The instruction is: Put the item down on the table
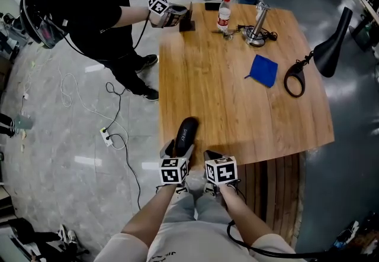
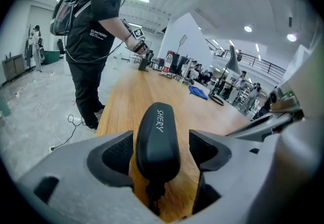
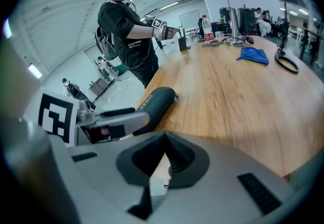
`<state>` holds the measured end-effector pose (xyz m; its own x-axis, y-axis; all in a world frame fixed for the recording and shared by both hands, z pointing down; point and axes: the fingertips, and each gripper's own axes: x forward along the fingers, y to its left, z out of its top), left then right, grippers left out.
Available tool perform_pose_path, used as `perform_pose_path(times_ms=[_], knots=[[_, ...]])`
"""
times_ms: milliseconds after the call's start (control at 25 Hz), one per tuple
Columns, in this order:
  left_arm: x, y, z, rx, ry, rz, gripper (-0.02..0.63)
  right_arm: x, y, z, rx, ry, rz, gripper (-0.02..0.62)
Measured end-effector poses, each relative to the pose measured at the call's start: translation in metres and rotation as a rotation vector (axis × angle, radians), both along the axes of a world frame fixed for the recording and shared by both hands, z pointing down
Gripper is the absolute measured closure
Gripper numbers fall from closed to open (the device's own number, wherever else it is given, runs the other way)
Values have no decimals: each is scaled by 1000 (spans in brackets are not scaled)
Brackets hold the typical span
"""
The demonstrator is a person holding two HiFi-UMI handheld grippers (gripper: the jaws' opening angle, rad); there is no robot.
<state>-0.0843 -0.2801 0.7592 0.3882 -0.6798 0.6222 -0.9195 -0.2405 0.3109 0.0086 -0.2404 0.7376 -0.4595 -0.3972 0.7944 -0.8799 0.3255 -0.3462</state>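
Note:
A black oblong case (image 1: pixel 185 132) printed "SHERY" lies on the wooden table (image 1: pixel 237 95) at its near left corner. My left gripper (image 1: pixel 180 149) straddles the case's near end. In the left gripper view the case (image 2: pixel 157 134) sits between the two pads with a small gap on each side, so the left gripper (image 2: pixel 159 149) is open. Just to the right, my right gripper (image 1: pixel 213 157) hangs at the table's front edge. In the right gripper view its jaws (image 3: pixel 164 160) meet with nothing between them, and the case (image 3: pixel 154 104) lies to their left.
Another person (image 1: pixel 89 6) stands at the table's far left corner, holding a gripper over a dark object. A water bottle (image 1: pixel 224 13), a metal stand (image 1: pixel 257 18), a blue cloth (image 1: pixel 263 70) and a black desk lamp (image 1: pixel 323 54) are on the far half. Cables and a power strip (image 1: pixel 106 136) lie on the floor at left.

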Motion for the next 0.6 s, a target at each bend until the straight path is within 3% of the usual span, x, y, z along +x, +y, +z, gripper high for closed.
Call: perform_pose_path(times_ms=[200,320,400,600], knots=[[-14,31,-27,-8,-41,-25,273,0,11,-20,15,4,-7,592],[-26,54,-49,-22,-81,-55,389,1,21,-35,32,6,-6,592],[-32,66,-59,-39,-96,-77,423,0,28,-44,51,2,-15,592],[-29,103,-78,-79,-90,-95,589,3,60,-61,80,7,-21,592]])
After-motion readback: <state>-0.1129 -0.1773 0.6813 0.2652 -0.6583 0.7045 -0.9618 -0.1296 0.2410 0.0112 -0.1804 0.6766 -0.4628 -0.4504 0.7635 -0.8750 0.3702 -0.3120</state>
